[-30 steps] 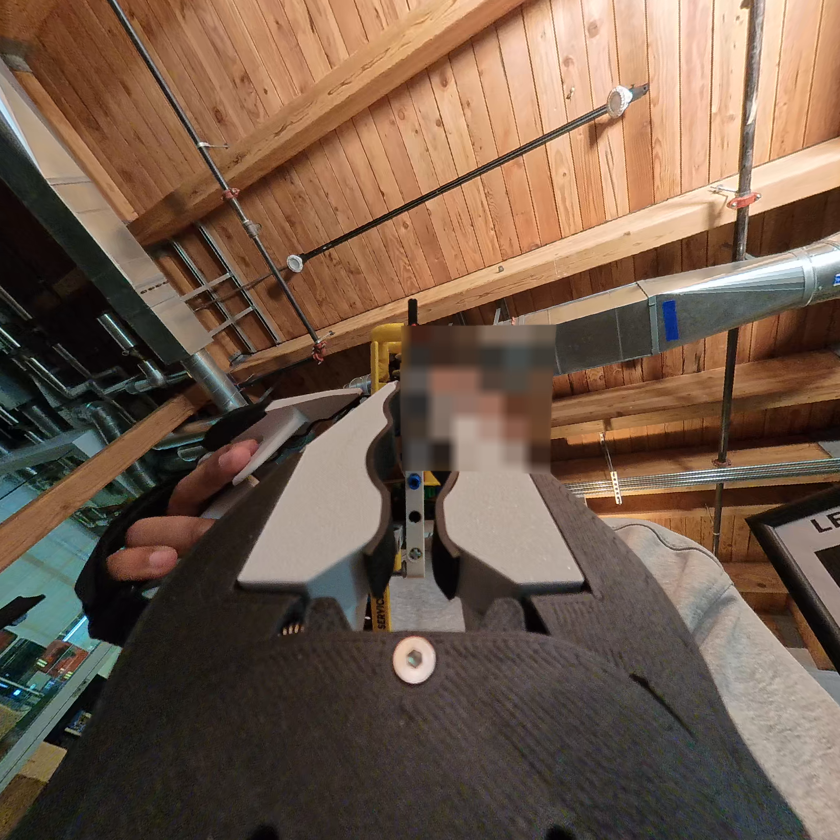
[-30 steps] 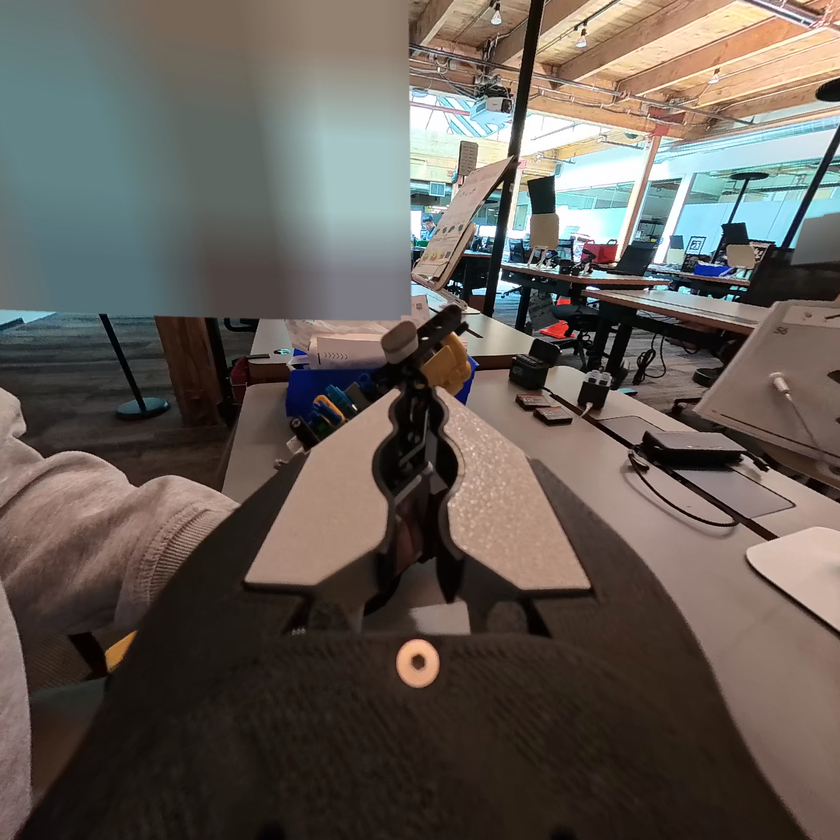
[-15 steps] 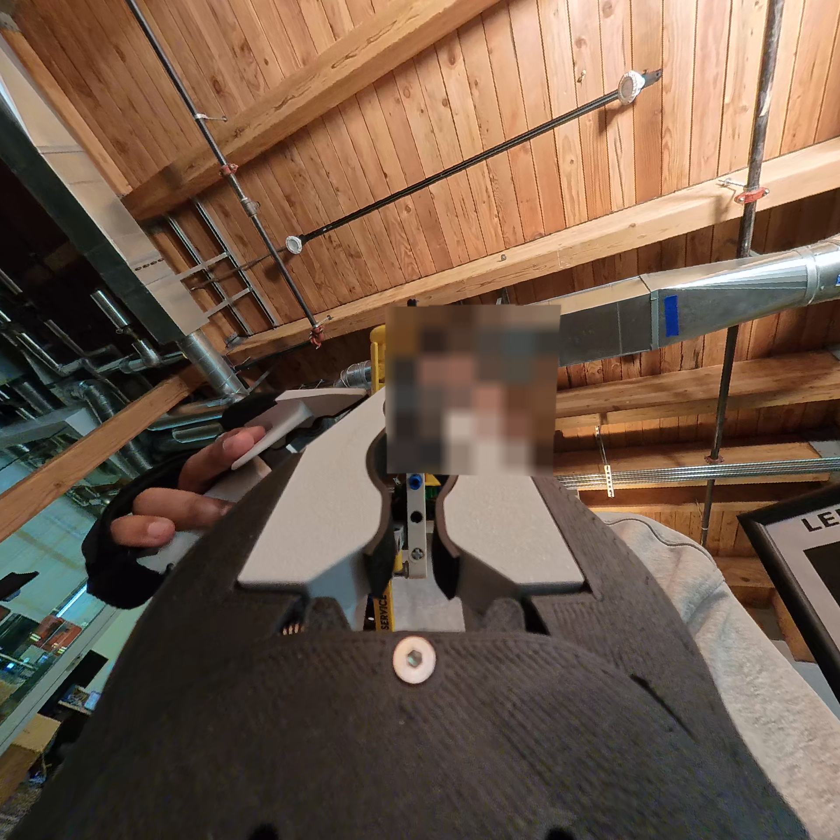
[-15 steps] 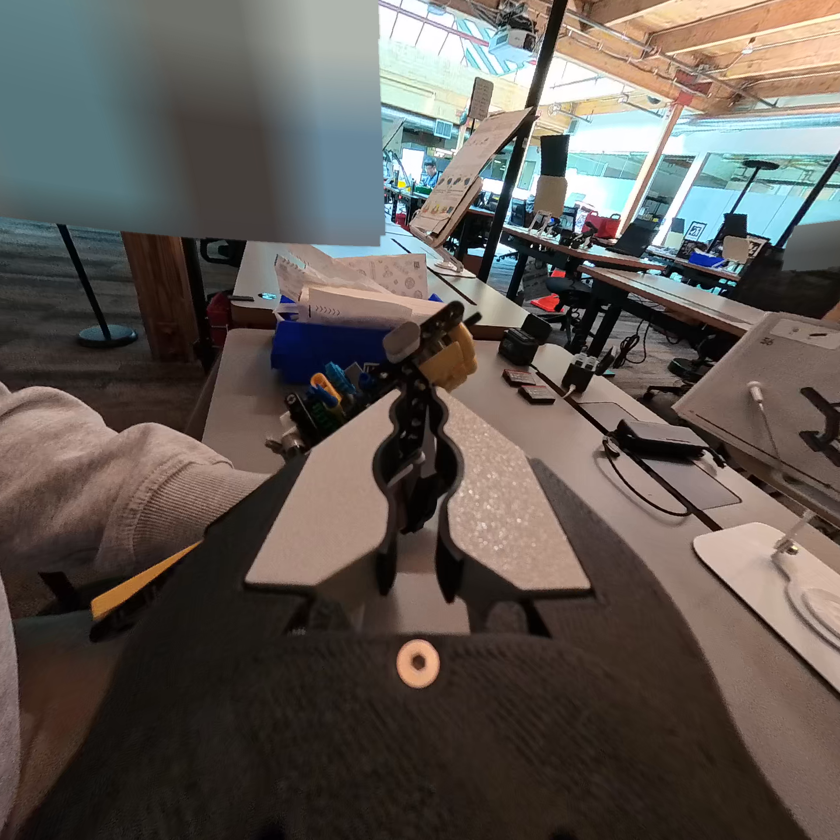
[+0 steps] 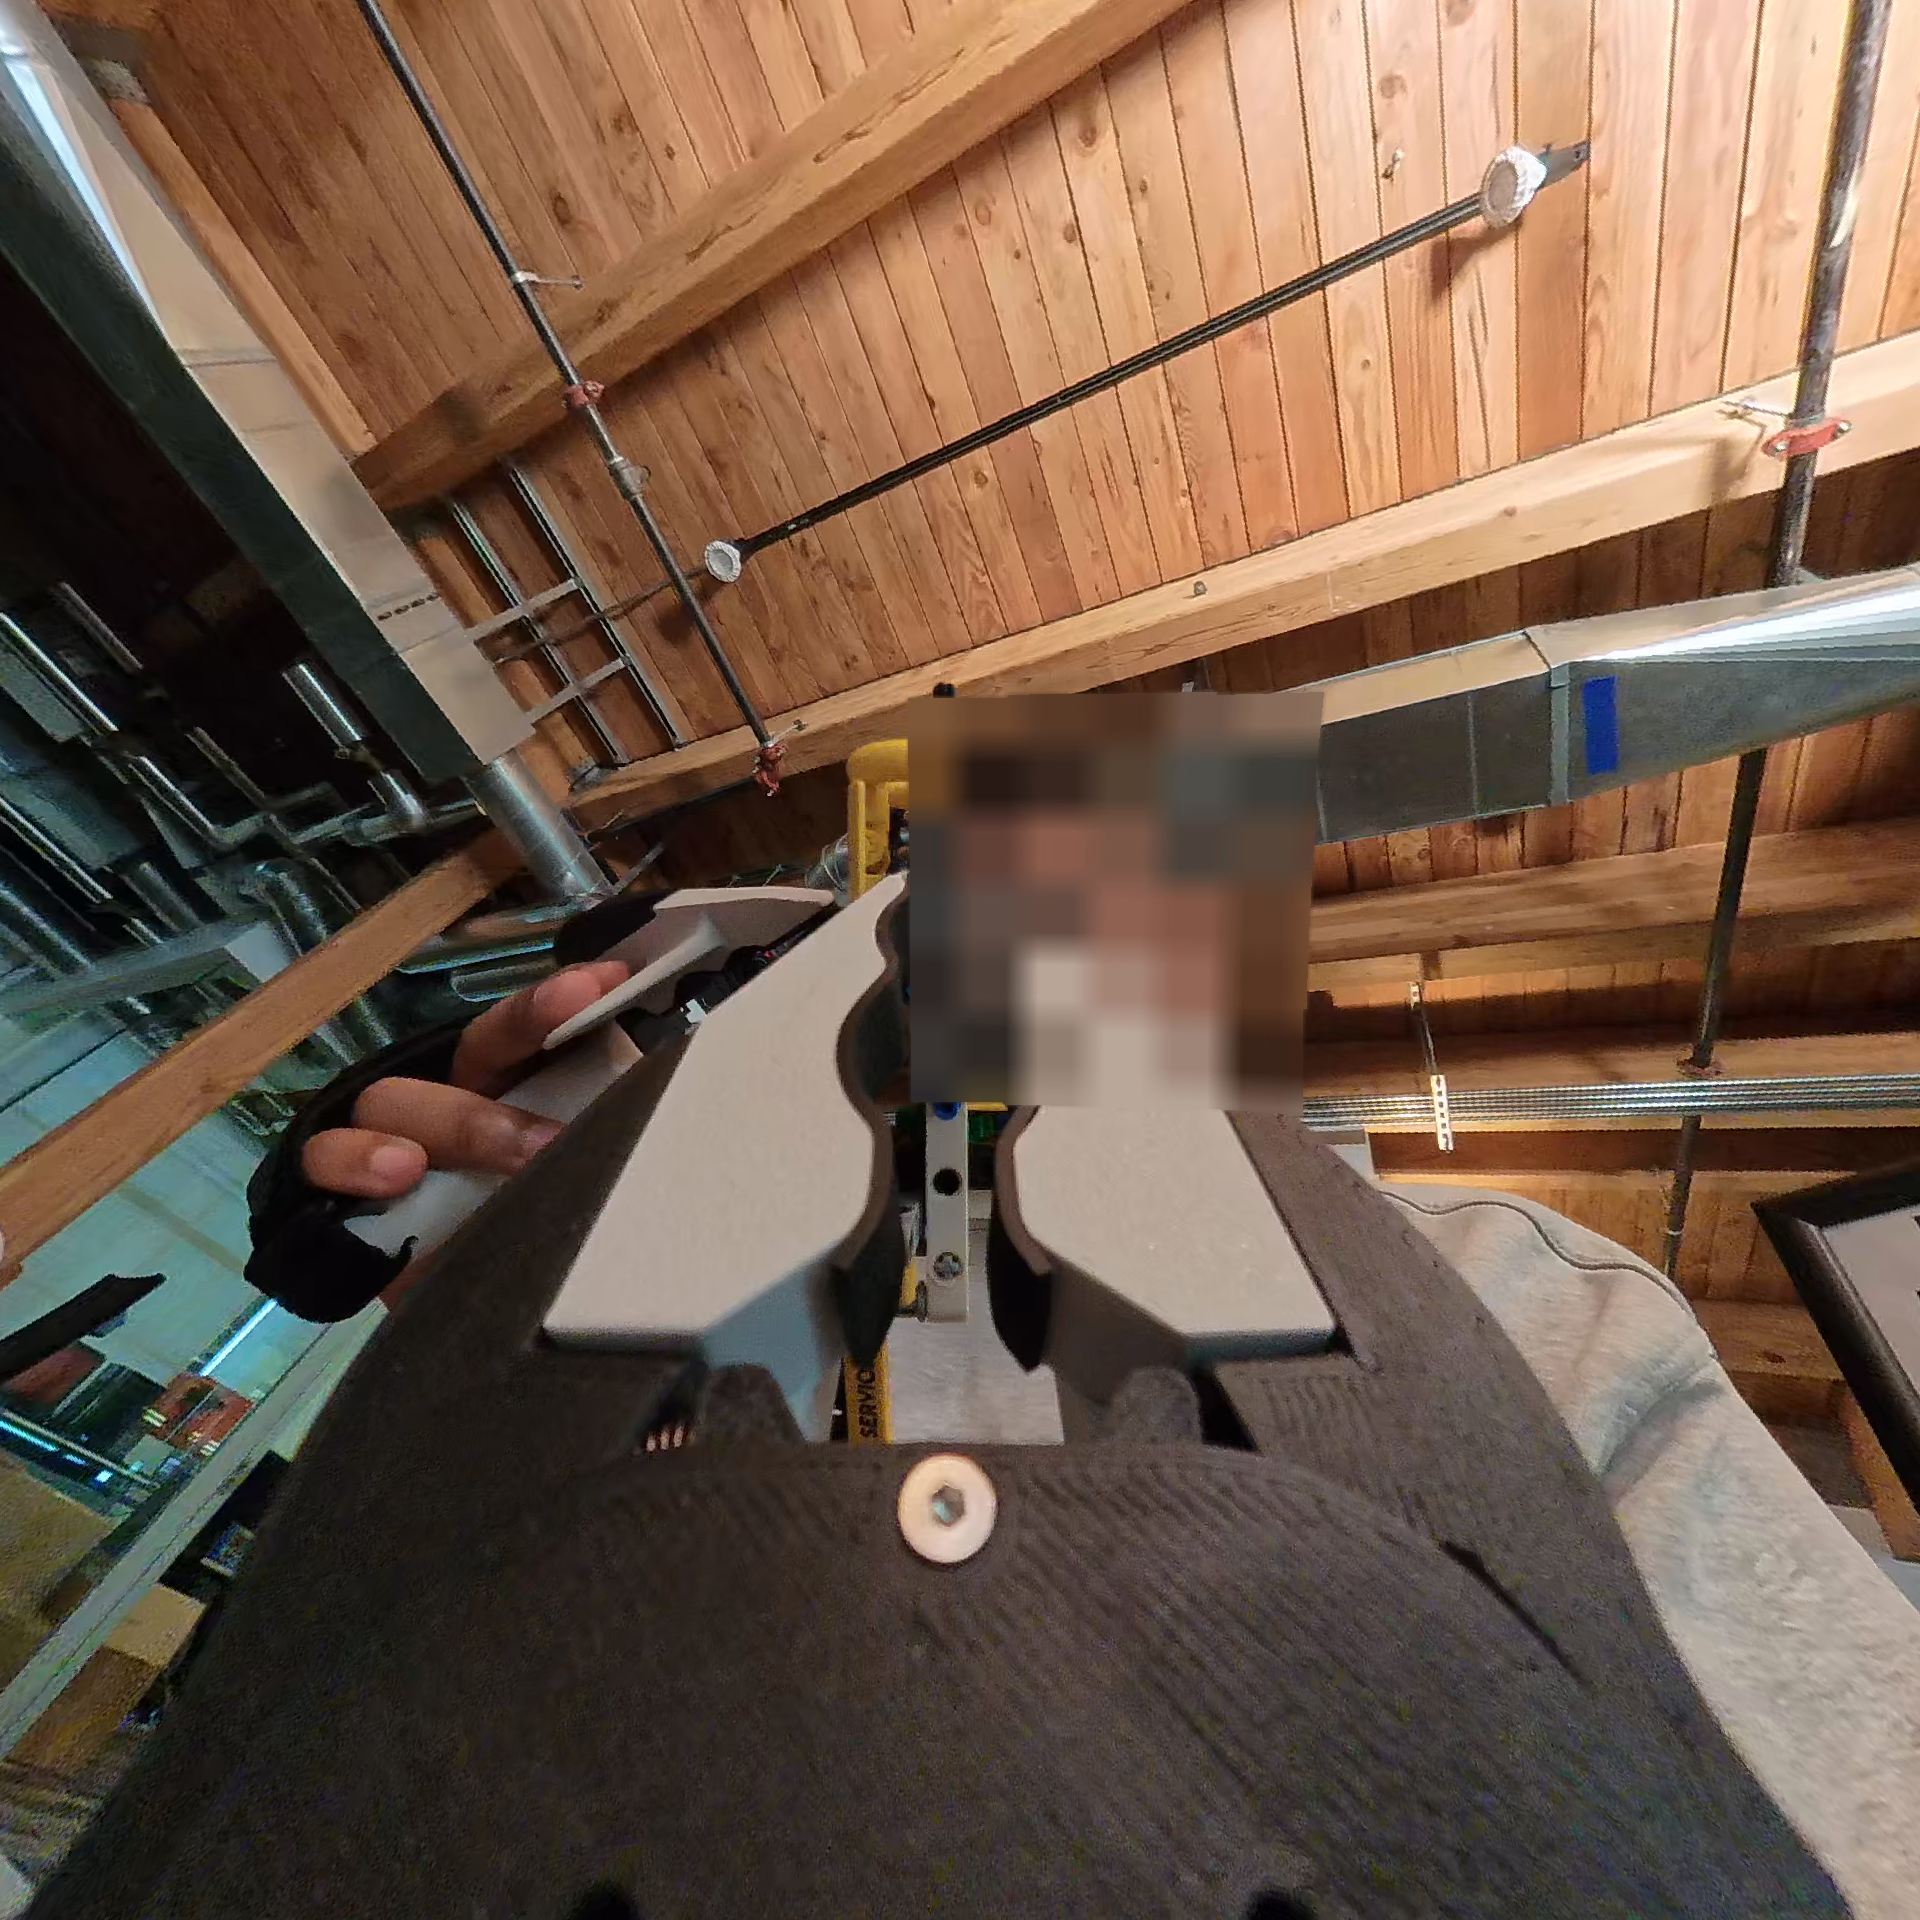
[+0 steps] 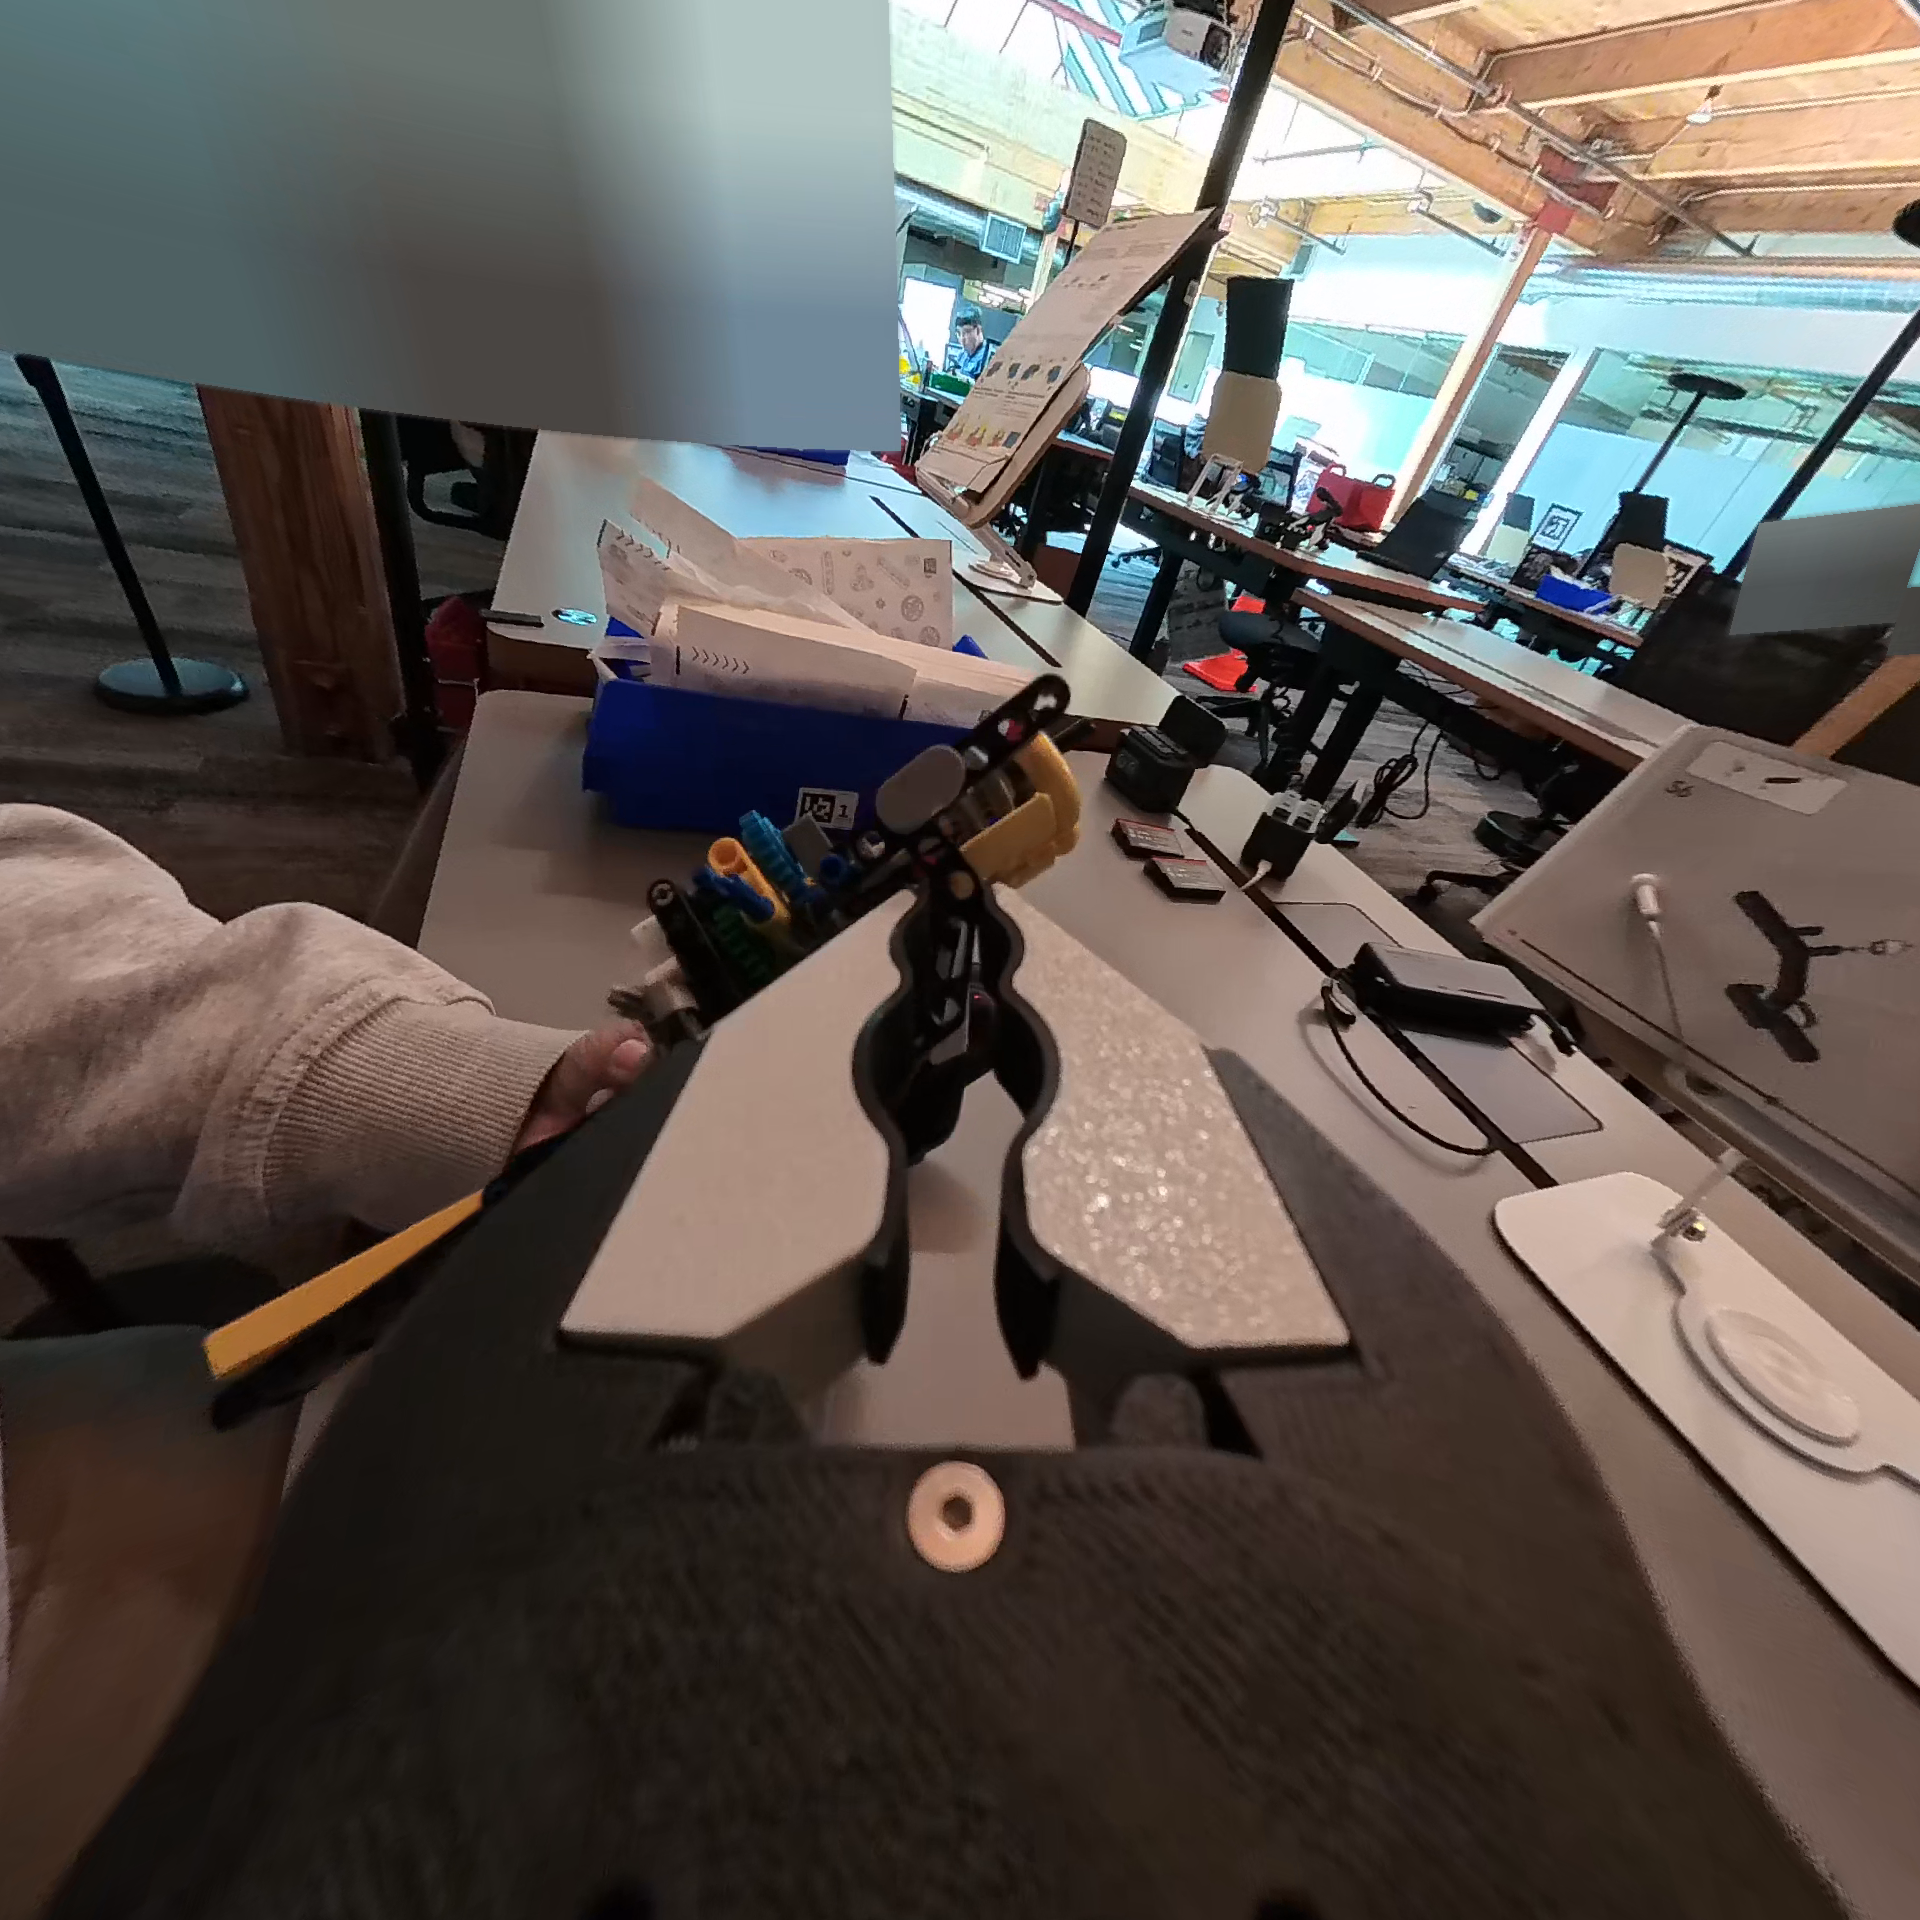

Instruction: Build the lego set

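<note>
In the left wrist view my left gripper points up at the ceiling. Its jaws are closed on a lego model; a grey holed beam shows between the fingers and a yellow part shows above them. A mosaic patch hides the fingertips. My right gripper is shut on the same model's black parts. Beyond its tips I see a black beam, a yellow piece, a grey round piece and blue and green parts. The right gripper also shows in the left wrist view, held by a gloved hand.
A grey table carries a blue bin stuffed with white paper bags, small black chargers, a black power brick and a white stand base. A tilted board stands at the right. A grey sleeve is at the left. Left tips to right tips: about 5 centimeters.
The right wrist view has tipped downward and toward the table, so the bin and the model's coloured parts show more. The left wrist view is almost unchanged; the gloved hand shifted slightly.
</note>
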The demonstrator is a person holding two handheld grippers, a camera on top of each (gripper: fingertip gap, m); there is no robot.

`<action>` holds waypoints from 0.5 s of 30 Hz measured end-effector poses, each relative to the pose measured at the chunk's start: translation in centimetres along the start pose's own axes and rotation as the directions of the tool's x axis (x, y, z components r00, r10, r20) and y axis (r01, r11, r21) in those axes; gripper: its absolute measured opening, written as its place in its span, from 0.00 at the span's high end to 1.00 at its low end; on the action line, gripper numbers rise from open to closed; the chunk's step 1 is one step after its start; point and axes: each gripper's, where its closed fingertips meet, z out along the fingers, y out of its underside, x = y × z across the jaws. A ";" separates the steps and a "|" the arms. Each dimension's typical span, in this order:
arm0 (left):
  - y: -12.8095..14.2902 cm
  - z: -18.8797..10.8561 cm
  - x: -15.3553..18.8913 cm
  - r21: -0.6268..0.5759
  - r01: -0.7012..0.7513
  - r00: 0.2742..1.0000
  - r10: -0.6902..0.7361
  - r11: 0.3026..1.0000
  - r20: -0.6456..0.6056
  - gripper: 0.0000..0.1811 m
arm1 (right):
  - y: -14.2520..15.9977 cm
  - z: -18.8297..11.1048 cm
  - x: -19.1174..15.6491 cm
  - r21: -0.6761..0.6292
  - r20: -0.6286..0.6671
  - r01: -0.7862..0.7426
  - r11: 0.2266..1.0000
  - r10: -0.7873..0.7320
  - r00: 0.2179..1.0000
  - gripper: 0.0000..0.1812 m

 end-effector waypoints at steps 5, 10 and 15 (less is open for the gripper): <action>-0.1 0.0 0.0 0.003 -0.009 1.000 0.009 1.000 0.006 0.98 | 0.2 -0.3 0.5 -0.030 -0.022 -0.035 0.999 0.034 0.999 0.97; -0.1 -0.1 0.0 0.004 -0.012 1.000 0.012 1.000 0.009 0.98 | -0.5 -0.6 0.8 -0.017 -0.029 -0.136 0.991 0.135 0.990 0.97; -0.1 0.0 -0.2 0.000 -0.011 1.000 0.011 1.000 0.018 0.98 | 0.2 -0.3 0.8 -0.052 -0.026 -0.247 0.968 0.246 0.969 0.97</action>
